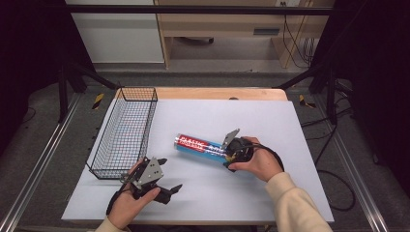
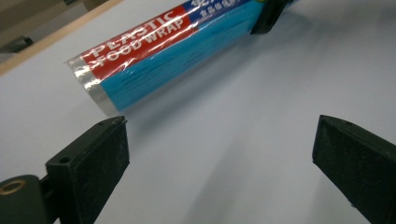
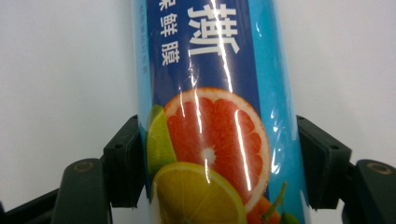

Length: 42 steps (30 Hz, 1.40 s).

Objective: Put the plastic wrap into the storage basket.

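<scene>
A roll of plastic food wrap (image 1: 198, 145) in a red and blue wrapper lies on the white table mat, pointing left and slightly away. My right gripper (image 1: 231, 155) is shut on its right end; in the right gripper view both jaws press the sides of the roll (image 3: 210, 140) beside a printed grapefruit picture. My left gripper (image 1: 169, 175) sits near the front left of the mat, open and holding nothing. In the left gripper view the roll (image 2: 163, 51) lies ahead, its silver end just beyond the left jaw.
A black wire basket (image 1: 126, 130) stands along the left side of the mat (image 1: 270, 121), holding nothing that I can see. A wooden table edge (image 1: 222, 93) runs behind the mat. Cables and dark frame legs stand on the floor beyond.
</scene>
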Available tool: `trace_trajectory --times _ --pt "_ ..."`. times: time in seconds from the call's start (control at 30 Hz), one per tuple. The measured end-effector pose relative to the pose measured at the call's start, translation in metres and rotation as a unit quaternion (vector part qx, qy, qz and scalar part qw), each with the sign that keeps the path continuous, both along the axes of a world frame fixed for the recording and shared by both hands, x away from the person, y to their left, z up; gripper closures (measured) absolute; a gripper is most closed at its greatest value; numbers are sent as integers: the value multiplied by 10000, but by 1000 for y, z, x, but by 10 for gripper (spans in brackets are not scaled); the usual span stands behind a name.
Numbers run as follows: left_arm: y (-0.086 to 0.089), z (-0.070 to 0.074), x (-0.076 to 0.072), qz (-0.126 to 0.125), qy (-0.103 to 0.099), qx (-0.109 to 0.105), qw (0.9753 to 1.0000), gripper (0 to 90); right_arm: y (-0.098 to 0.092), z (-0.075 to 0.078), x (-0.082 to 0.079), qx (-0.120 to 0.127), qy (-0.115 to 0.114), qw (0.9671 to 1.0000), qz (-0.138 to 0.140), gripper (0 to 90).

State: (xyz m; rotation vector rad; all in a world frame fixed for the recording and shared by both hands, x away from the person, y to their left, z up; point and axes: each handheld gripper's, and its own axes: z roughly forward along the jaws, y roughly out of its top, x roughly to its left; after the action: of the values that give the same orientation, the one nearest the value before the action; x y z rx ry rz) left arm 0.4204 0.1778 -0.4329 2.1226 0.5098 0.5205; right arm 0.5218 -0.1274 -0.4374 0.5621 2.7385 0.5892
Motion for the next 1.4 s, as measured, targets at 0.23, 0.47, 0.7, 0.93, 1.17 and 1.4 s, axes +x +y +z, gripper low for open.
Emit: trace_trajectory --times 0.23,0.47,0.7,0.93,1.17,1.4 --pt "-22 41 27 -428 -483 750 9951 38 -17 46 0 -323 -502 9979 243 299" --pt "-53 83 61 -659 -1013 1412 9826 47 -22 74 0 -636 -889 9932 406 300" --pt "-82 91 80 -790 -1291 1969 9687 70 -20 94 -8 -688 -1179 9886 629 301" --pt "-104 91 87 -960 -1293 2297 9598 68 -13 103 -18 -712 -1226 9858 900 301" --pt "-115 86 89 -1041 -1147 2467 9566 113 -6 112 -24 -605 -1175 9859 1029 302" --pt "-119 85 87 -1183 -1161 2612 9510 213 0 114 -26 -651 -1168 9848 1105 303"
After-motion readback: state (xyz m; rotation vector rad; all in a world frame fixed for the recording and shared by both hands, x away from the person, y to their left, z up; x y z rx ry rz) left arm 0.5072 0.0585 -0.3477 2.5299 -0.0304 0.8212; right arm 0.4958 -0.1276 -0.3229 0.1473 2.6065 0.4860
